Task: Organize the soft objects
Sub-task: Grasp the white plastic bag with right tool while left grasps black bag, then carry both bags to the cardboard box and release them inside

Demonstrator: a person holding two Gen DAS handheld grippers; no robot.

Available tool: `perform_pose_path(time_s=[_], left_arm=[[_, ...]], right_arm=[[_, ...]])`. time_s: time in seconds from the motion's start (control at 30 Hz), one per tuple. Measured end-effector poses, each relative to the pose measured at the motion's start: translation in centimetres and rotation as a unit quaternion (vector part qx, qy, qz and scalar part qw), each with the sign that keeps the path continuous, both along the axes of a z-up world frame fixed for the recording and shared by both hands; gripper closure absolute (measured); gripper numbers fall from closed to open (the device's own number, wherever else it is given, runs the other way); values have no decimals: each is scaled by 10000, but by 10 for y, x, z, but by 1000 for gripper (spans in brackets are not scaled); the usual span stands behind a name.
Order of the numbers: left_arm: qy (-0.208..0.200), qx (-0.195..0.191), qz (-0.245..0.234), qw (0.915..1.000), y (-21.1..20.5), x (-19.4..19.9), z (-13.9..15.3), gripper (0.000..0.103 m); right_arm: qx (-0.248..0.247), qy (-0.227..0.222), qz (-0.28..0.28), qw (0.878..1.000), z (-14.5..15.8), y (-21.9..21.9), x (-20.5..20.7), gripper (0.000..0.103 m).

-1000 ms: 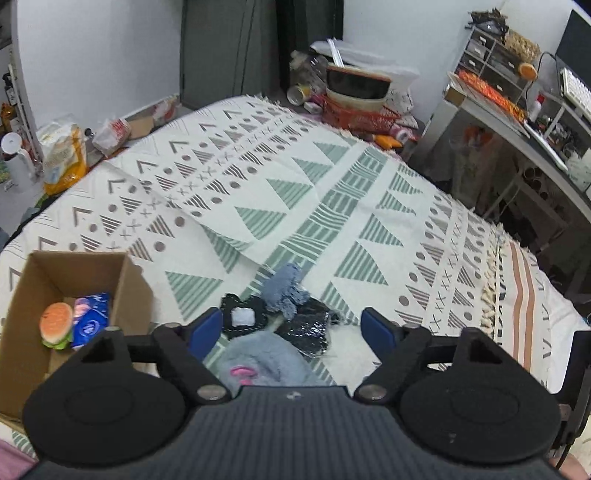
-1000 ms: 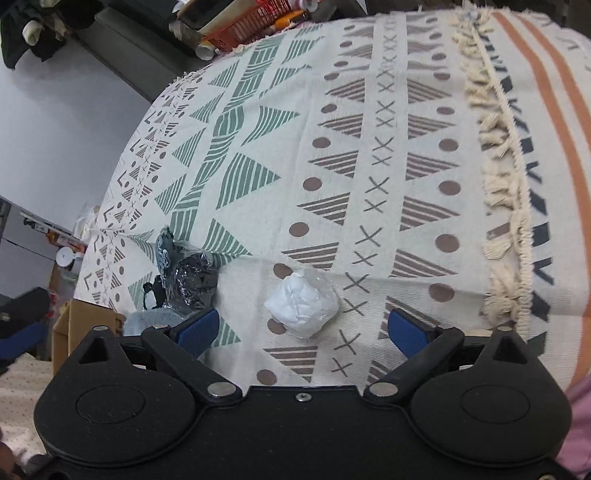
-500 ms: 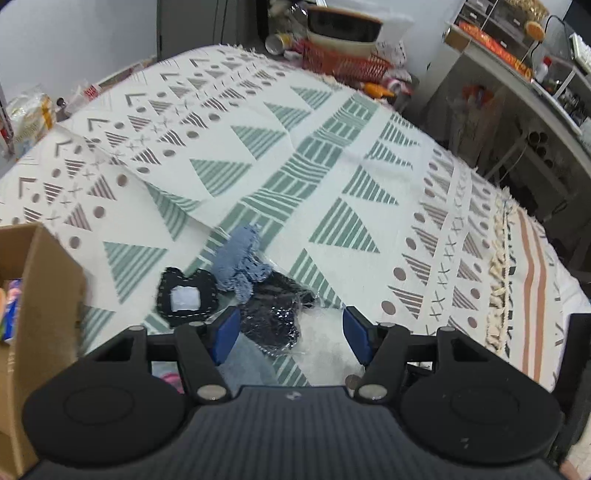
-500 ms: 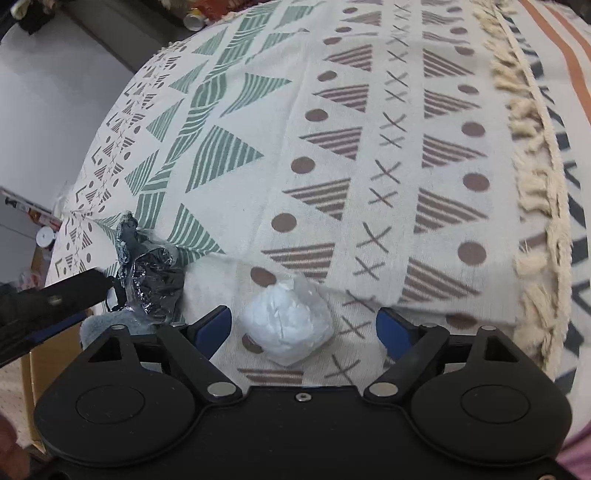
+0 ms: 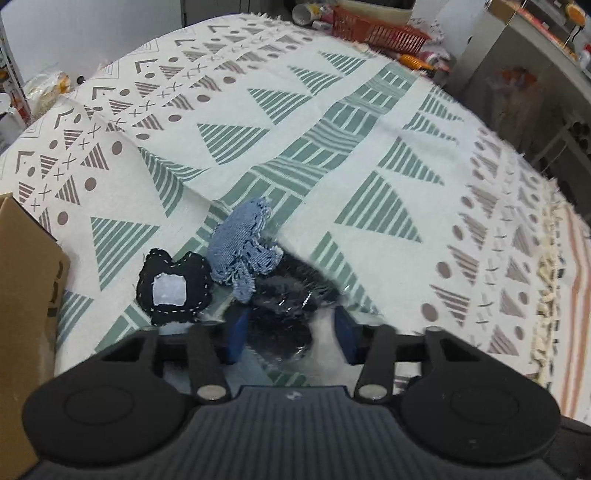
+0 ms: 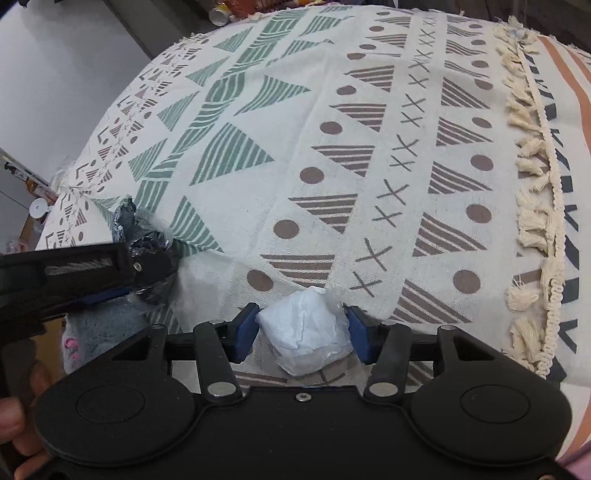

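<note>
On the patterned bed cover (image 5: 369, 155) lies a black bundle in clear plastic (image 5: 291, 310). My left gripper (image 5: 291, 336) has its blue pads narrowed against the bundle's sides. Just beyond it are a frayed denim piece (image 5: 240, 243) and a black stitched pad with a white square (image 5: 171, 290). In the right wrist view a white bundle wrapped in plastic (image 6: 304, 334) sits between my right gripper's (image 6: 303, 332) pads, which touch it on both sides. The left gripper (image 6: 110, 269) shows there from the side, lying over the black bundle (image 6: 151, 243).
A brown cardboard box (image 5: 26, 295) stands at the left edge. A grey plush with pink spots (image 6: 99, 332) lies by the left gripper. A tasselled fringe (image 6: 532, 206) runs along the cover's right side. Clutter and a red basket (image 5: 380, 29) sit beyond the bed.
Both grippers came forward and down onto the cover. Their fingers narrowed, the left around the black bundle and the right around the white one. The box slid to the frame's left edge.
</note>
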State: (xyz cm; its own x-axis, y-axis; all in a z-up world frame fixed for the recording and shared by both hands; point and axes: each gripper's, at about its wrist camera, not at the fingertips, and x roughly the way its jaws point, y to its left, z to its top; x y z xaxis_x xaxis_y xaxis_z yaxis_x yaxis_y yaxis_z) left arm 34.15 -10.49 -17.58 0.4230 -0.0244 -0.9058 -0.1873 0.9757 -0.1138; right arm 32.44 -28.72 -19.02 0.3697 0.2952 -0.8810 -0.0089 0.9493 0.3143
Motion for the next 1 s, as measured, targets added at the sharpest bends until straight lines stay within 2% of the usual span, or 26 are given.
perform_pose_path(time_s=[0.1, 0.23, 0.4, 0.57, 1.0], left_arm=[[-17, -25, -2, 10000, -1, 0, 0, 73], [-153, -135, -148, 9997, -9, -7, 6, 76], [-332, -283, -274, 9987, -17, -15, 17, 76], [-547, -269, -326, 9976, -16, -23, 34, 76], [-945, -241, -169, 9951, 12, -42, 69, 76]], right_arm=[[38, -33, -13, 10000, 1, 0, 0, 52], [46, -124, -35, 9999, 5, -2, -1, 52], [63, -288, -87, 9995, 13, -5, -3, 52], [131, -524, 30, 9985, 26, 0, -3, 52], [502, -1268, 365, 9900, 62, 14, -8, 52]])
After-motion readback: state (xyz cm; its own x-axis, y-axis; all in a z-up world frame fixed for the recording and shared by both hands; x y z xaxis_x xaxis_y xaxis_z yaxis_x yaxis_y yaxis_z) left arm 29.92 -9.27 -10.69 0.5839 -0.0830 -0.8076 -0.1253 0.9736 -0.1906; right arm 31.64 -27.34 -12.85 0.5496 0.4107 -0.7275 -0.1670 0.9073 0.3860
